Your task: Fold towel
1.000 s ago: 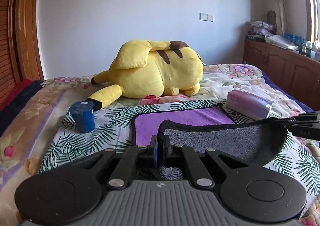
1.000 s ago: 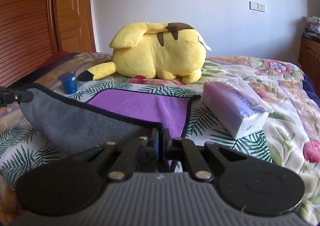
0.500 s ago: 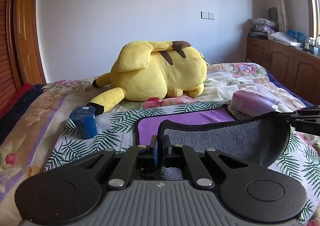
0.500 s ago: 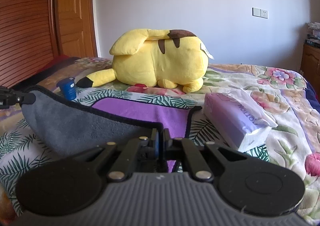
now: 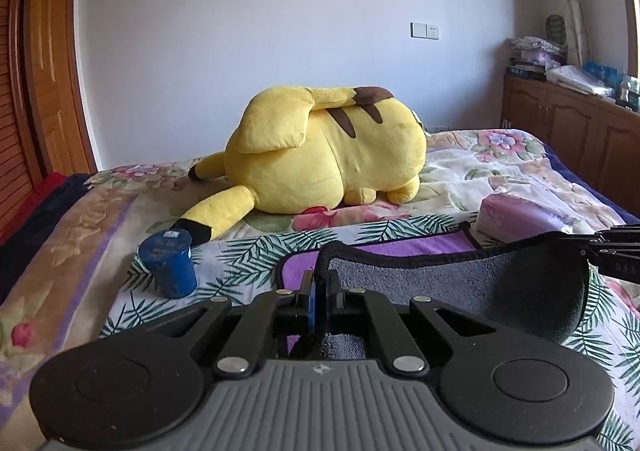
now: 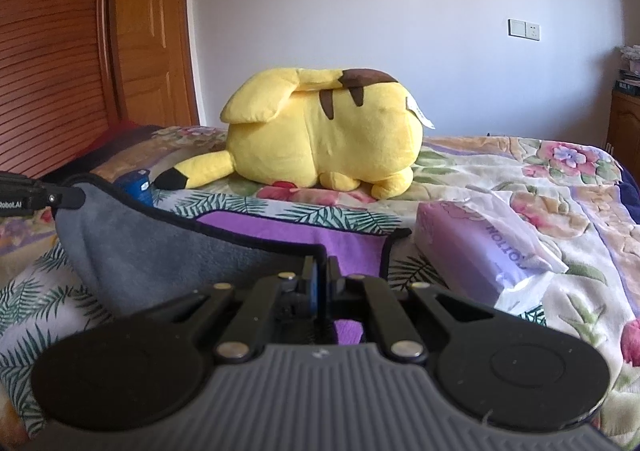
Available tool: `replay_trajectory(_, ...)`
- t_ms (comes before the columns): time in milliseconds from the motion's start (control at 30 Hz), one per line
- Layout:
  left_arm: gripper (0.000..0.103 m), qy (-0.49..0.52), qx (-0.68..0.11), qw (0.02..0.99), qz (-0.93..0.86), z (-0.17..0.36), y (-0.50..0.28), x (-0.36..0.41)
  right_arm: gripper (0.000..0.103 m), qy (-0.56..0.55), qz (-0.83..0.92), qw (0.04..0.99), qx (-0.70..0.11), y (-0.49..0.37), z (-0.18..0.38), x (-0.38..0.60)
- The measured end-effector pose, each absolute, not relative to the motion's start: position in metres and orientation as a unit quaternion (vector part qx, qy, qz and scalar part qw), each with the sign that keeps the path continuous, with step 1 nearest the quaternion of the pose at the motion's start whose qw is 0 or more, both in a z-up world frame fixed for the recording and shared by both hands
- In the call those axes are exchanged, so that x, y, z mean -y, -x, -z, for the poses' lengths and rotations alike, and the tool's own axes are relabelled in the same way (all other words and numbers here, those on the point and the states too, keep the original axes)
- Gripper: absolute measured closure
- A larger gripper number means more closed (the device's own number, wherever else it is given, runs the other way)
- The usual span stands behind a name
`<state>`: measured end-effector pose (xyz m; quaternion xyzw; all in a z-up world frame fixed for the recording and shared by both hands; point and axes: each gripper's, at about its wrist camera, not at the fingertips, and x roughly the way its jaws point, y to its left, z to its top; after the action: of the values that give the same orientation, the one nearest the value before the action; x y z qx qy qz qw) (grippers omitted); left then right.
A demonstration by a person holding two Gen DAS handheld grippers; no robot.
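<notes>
The towel [image 5: 460, 279] is purple on one face and grey on the other, with a black hem. It lies on the bed with its near edge lifted off the cover. My left gripper [image 5: 320, 279] is shut on the near left corner. My right gripper [image 6: 320, 271] is shut on the near right corner. The lifted grey underside [image 6: 160, 251] hangs in a curve between them. The far purple part [image 6: 304, 231] still lies flat. The right gripper shows at the right edge of the left wrist view [image 5: 600, 247], and the left gripper shows at the left edge of the right wrist view [image 6: 60, 197].
A big yellow plush toy [image 5: 332, 155] lies beyond the towel. A blue cup [image 5: 170, 265] stands left of the towel. A purple tissue pack [image 6: 480, 247] lies right of it. A wooden door is at the left, cabinets [image 5: 580, 139] at the right.
Both grippers have risen and moved forward with the towel's near edge; the grey underside hangs higher and hides more of the purple face.
</notes>
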<state>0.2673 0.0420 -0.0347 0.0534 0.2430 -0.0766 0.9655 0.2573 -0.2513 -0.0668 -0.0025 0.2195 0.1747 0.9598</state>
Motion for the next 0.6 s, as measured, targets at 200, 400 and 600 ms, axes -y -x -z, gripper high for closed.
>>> replay_trajectory(200,0.098,-0.062,-0.237,0.967,0.077,0.037,-0.283,-0.041,0.099,0.010,-0.176,0.960,-0.219,-0.269,0.067,0.250)
replay_trajectory(400,0.098,-0.089,-0.234,0.965,0.083,0.039,-0.299,-0.037,0.099,0.025,-0.171,0.961,-0.216,-0.284,0.067,0.250)
replay_trajectory(600,0.098,-0.099,-0.228,0.965,0.085,0.035,-0.316,-0.038,0.099,0.041,-0.169,0.963,-0.205,-0.299,0.064,0.247)
